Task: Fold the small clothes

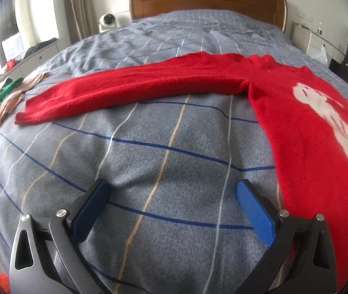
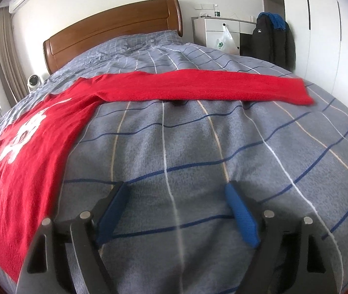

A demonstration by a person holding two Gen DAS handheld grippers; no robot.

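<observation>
A red sweater (image 1: pixel 308 132) with a white print lies flat on the grey checked bedspread (image 1: pixel 149 147). In the left wrist view its body is at the right and one sleeve (image 1: pixel 129 85) stretches out to the left. My left gripper (image 1: pixel 172 191) is open and empty, over bare bedspread just left of the sweater's side edge. In the right wrist view the sweater body (image 2: pixel 27 152) is at the left and the other sleeve (image 2: pixel 210 85) stretches to the right. My right gripper (image 2: pixel 177 191) is open and empty, over bedspread right of the body.
Green and beige clothes (image 1: pixel 0 100) lie at the bed's left edge. A wooden headboard (image 1: pixel 205 0) stands at the far end. A white cabinet (image 2: pixel 222 31) and a dark jacket (image 2: pixel 271 39) stand to the right of the bed.
</observation>
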